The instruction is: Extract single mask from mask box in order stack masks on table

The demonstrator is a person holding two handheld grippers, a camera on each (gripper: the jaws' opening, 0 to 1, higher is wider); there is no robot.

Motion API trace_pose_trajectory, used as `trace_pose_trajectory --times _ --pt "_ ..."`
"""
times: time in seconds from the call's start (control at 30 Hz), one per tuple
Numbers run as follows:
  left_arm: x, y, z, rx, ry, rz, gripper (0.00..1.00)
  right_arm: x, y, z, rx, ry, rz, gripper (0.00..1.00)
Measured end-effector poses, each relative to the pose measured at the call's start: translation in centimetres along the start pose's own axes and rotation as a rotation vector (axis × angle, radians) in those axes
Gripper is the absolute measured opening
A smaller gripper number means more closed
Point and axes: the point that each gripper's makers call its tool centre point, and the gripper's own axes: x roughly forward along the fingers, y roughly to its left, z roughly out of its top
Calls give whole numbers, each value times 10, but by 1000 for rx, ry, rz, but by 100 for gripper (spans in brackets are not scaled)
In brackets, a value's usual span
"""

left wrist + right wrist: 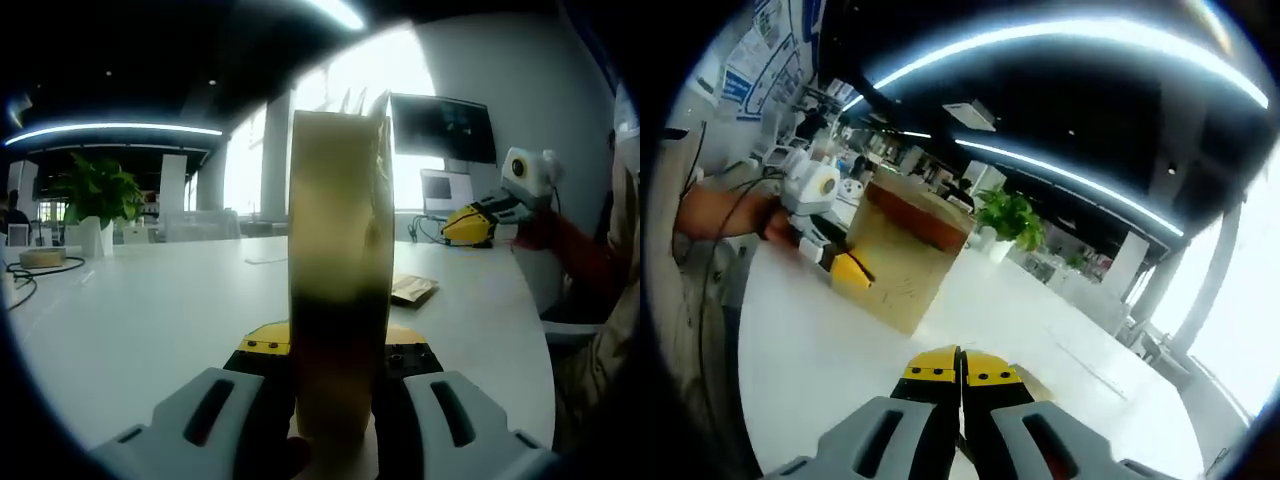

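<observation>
the wide white desk [140, 320] spreads under both views, pale and glossy, running back toward bright windows in the left gripper view and toward a long room with strip lights in the right gripper view

the tall tan cardboard mask box [338, 270] stands upright at the middle of the left gripper view, seen edge-on, its lower part dark and its torn top flaps pale against the window; the left gripper [335, 385] has its grey, yellow-tipped fingers clamped on the box's 2 sides. in the right gripper view the same box [908, 262] sits on the desk to the left of centre, its open top showing a brownish inside, with the left gripper [845, 262] touching its near side and a person's hand [725, 215] behind it

a dark wall screen [443, 127] hangs at the back right of the left gripper view, and a green potted plant in a white pot [95, 205] stands far left on the desk

the right gripper [960, 385] has its 2 yellow-tipped fingers pressed together with nothing between them; it shows again far right in the left gripper view [472, 225], held by a red sleeve

a small flat tan packet [412, 290] lies on the desk just right of the box
</observation>
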Motion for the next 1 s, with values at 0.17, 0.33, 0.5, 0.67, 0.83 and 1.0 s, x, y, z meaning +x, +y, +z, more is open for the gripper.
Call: trace_pose_trajectory --times 0.17,0.33,0.5,0.67,0.83,1.0 --pt "0 1 0 0 0 0 19 6 -1 12 -43 5 16 0" --pt "0 1 0 0 0 0 19 10 -1 22 -84 5 34 0" --pt "0 1 0 0 0 0 19 13 -3 28 -119 6 44 0" --pt "0 1 0 0 0 0 19 16 -6 34 -139 18 66 0" --pt "0 0 0 -1 0 -1 19 18 -5 39 -144 24 85 0" --pt "0 0 0 -1 0 -1 19 23 -8 47 -166 40 92 0"
